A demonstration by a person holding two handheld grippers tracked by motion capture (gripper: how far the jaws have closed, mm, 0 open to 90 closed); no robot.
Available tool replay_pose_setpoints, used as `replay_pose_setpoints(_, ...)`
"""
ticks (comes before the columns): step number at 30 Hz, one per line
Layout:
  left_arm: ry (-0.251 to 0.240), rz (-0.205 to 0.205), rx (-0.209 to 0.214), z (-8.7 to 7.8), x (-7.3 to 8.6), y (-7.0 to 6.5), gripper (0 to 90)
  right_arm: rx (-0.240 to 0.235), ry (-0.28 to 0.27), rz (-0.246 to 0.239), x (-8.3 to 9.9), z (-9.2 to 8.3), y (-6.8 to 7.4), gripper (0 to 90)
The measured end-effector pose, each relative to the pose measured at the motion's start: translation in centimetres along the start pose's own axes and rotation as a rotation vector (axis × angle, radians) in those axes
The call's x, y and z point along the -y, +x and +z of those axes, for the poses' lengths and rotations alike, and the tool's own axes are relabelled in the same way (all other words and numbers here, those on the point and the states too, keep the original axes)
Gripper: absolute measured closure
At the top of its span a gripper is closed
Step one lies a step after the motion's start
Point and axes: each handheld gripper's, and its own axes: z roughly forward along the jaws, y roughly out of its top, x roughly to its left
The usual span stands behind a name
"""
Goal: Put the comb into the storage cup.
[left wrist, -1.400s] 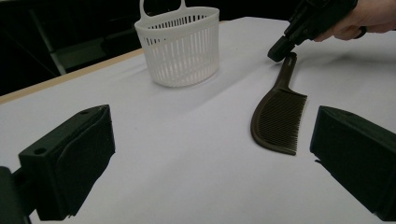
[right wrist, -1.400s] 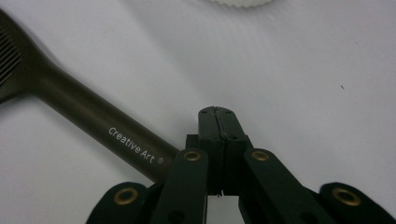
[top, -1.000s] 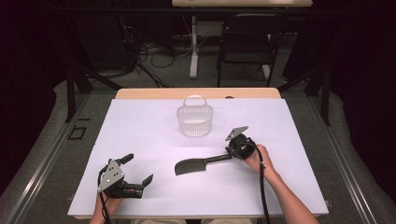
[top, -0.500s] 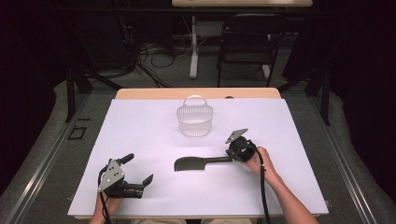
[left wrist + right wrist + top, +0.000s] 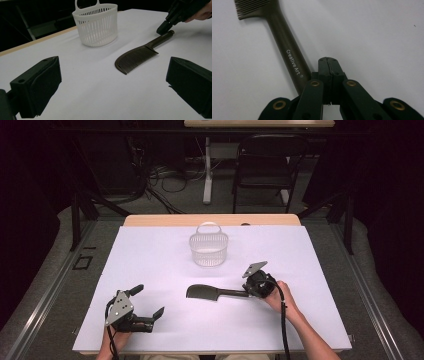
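Your right gripper (image 5: 327,61) has its jaws pressed together with nothing between them, tips just beside the handle end of the comb (image 5: 287,52). Over the last second the comb has slid and swung flatter, so you're nudging it, not gripping. Your left gripper (image 5: 148,303), jaws spread, idles well apart; the basket (image 5: 208,247) stands beyond.

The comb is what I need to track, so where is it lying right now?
In the high view the comb lies flat on the white table, near the middle, in front of the basket, its handle end beside the shut right tool.
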Motion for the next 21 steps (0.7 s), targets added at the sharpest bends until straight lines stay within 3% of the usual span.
replay_pose_setpoints(21,0.002,0.004,-0.001,0.0,0.0,0.0,0.1,-0.033,0.012,0.003,0.5,-0.7,1.4,90.0)
